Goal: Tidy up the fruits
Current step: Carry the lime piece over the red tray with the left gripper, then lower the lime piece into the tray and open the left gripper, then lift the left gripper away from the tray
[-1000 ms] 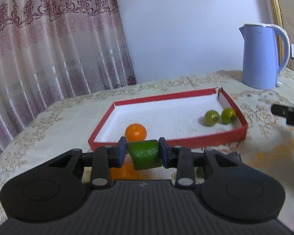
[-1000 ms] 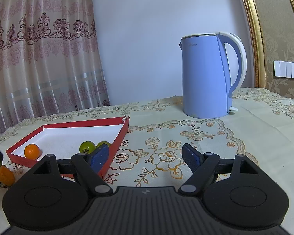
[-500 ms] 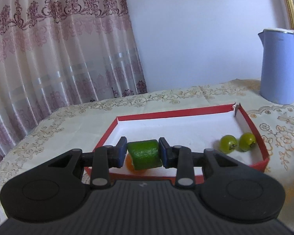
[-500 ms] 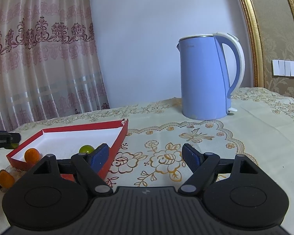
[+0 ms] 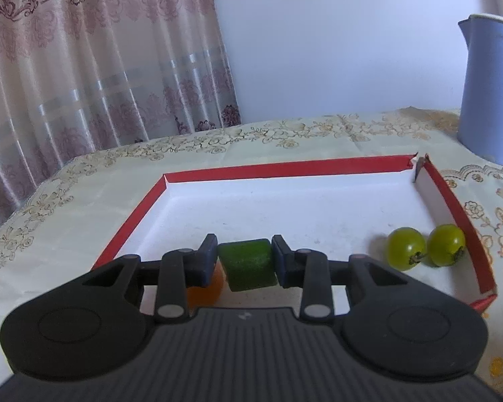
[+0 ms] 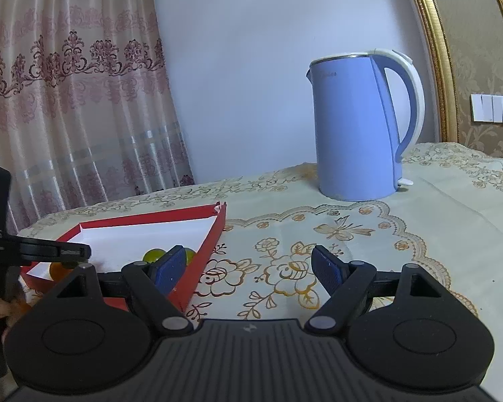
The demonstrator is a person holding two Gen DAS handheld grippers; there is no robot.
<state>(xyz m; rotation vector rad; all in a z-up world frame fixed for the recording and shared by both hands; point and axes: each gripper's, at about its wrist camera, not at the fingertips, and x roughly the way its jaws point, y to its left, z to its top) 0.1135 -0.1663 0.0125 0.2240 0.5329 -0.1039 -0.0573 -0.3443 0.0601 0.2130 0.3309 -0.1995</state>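
Observation:
My left gripper (image 5: 244, 263) is shut on a dark green cucumber piece (image 5: 248, 264) and holds it over the near part of the red-rimmed white tray (image 5: 285, 169). An orange fruit (image 5: 206, 289) lies in the tray just below the left finger, partly hidden. Two green fruits (image 5: 406, 248) (image 5: 447, 244) lie in the tray's right corner. My right gripper (image 6: 249, 266) is open and empty over the tablecloth, right of the tray (image 6: 214, 234). The left gripper (image 6: 60, 251) shows at the left edge of the right wrist view.
A blue electric kettle (image 6: 355, 127) stands at the back right of the table; it also shows in the left wrist view (image 5: 489, 90). A patterned cream tablecloth (image 6: 419, 221) covers the table. A curtain (image 5: 84, 67) hangs behind on the left.
My left gripper has moved forward and up with the cucumber piece, from in front of the tray to over its near part. The right gripper has hardly moved.

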